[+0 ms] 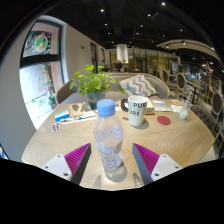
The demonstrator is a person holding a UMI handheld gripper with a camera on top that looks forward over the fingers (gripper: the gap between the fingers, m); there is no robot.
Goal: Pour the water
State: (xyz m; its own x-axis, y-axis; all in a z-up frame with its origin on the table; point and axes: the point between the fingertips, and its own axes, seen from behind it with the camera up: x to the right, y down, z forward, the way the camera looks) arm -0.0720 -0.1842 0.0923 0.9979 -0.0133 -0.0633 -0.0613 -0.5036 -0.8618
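At the frame's bottom centre we see the gripper (110,160) spread wide, its fingers (72,158) flanking the upright water bottle (109,143) with gaps either side. The mug (135,109) stands beyond; its lettering is unreadable.

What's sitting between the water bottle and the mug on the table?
Nothing: in the gripper view, bare wooden table separates the water bottle, standing between the open fingers, from the mug beyond.
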